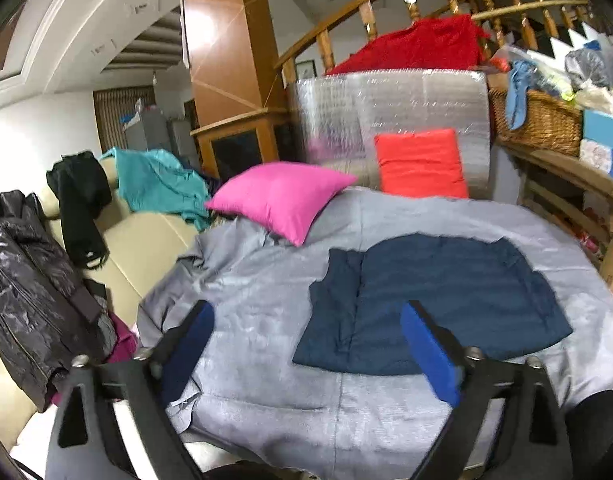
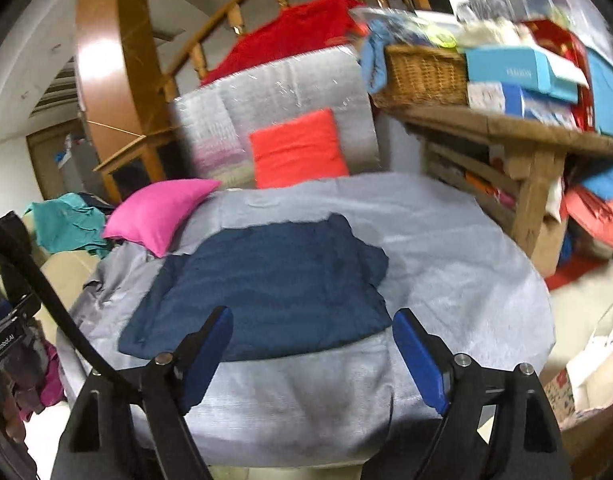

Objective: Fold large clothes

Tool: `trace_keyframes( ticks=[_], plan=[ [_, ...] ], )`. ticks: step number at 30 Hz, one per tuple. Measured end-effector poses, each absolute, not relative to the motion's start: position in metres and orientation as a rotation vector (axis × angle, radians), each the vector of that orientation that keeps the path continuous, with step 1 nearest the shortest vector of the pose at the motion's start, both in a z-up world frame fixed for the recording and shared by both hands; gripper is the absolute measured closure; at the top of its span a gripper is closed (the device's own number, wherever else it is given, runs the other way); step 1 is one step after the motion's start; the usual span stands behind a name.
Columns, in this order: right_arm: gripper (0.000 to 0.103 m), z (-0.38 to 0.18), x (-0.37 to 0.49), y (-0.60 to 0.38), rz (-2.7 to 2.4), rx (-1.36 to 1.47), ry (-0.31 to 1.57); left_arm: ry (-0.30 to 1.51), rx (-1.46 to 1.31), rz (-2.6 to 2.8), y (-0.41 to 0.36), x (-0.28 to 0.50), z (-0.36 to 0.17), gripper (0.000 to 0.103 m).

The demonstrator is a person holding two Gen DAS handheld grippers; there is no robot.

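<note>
A navy blue garment (image 1: 434,304) lies folded flat on the grey sheet (image 1: 266,292) that covers the table. It also shows in the right wrist view (image 2: 266,284). My left gripper (image 1: 306,316) is open and empty, held above the sheet near the garment's front left corner. My right gripper (image 2: 312,322) is open and empty, held above the garment's front edge. Both have blue pads.
A pink pillow (image 1: 282,196) and an orange-red pillow (image 1: 422,164) lie at the far edge. A beige sofa (image 1: 146,240) at left holds a teal garment (image 1: 158,180) and black jackets (image 1: 22,280). A wooden shelf (image 2: 526,132) with a wicker basket (image 2: 422,76) stands at right.
</note>
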State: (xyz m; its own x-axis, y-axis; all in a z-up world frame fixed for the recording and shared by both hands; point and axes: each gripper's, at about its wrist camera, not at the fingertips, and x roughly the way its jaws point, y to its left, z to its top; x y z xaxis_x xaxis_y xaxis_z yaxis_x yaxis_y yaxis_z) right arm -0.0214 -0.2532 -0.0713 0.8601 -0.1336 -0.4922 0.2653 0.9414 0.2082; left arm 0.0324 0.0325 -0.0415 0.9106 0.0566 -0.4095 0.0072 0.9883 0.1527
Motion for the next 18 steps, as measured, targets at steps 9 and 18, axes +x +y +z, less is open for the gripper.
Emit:
trace_keyframes(
  ticks=[9, 18],
  plan=[
    [0.018, -0.031, -0.048, -0.221, -0.199, 0.199, 0.427, 0.312, 0.186, 0.031, 0.013, -0.016, 0.005, 0.002],
    [0.018, 0.0, -0.076, -0.204, -0.258, 0.163, 0.362, 0.235, 0.215, 0.013, -0.002, -0.049, 0.026, 0.001]
  ],
)
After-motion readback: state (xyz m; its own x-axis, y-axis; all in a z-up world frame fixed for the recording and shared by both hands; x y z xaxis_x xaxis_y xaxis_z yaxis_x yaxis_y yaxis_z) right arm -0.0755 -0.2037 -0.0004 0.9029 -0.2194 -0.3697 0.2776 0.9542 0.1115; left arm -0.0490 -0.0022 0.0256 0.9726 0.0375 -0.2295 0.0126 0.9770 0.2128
